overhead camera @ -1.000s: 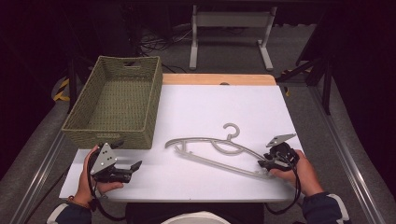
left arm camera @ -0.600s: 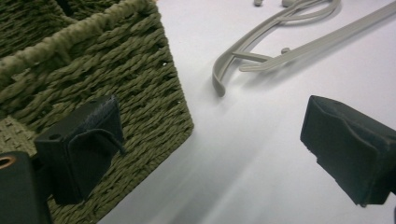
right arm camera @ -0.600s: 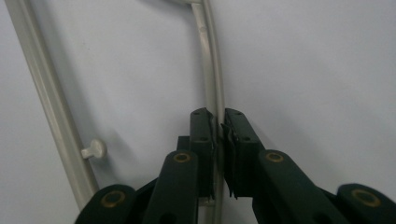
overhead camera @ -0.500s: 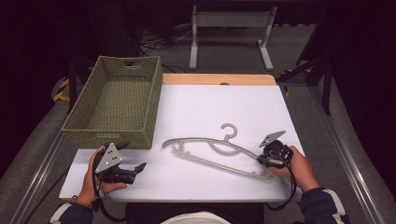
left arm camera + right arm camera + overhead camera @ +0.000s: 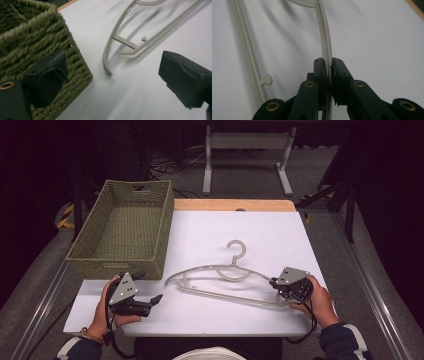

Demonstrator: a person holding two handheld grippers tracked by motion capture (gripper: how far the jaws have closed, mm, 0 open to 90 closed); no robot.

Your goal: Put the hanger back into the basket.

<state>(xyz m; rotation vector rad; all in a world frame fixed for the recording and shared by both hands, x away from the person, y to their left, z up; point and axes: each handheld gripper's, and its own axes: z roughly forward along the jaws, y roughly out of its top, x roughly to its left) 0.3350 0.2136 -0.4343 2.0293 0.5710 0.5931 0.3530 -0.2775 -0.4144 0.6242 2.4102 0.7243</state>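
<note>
Basket leftward, open tabletop beyond

A pale grey plastic hanger is lying on the white table, its hook pointing toward the far edge and its straight lower bar running along the near side. Small pegs are sticking out near each end of it. Its curved right shoulder is being pinched in the right claw, while its left tip is resting on the table just beside the woven basket.
</note>
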